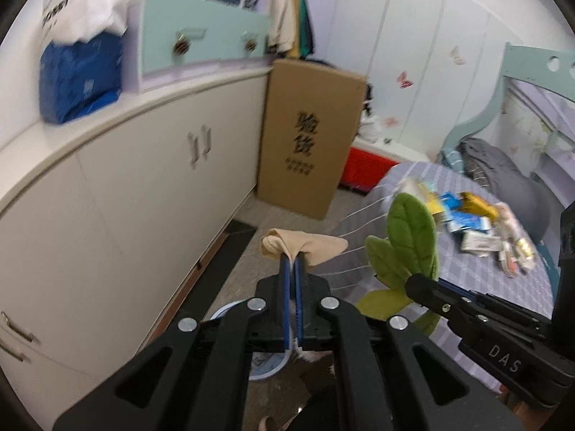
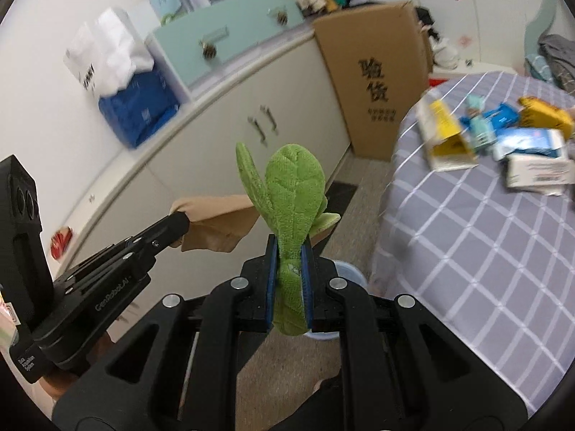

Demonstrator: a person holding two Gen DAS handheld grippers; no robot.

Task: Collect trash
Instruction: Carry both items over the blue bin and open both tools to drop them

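The left tool (image 1: 291, 264) tilts downward over the floor, its jaws pinched almost shut on a beige cloth (image 1: 305, 248) that droops off the tips. Just beside it, the right tool (image 2: 289, 251) tilts down likewise, clamped narrowly on a green plush leaf toy (image 2: 293, 194) standing upright. A round bin (image 2: 350, 273) sits below. Packets (image 2: 503, 136) lie scattered near the bed's (image 2: 485, 251) far edge.

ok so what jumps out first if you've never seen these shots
The green plush leaf, clamped upright in the right claw, fills the middle of its view. Beside it, the left claw pinches a beige cloth above the floor. Farther right, a heap of boxes lies on the checked bed.
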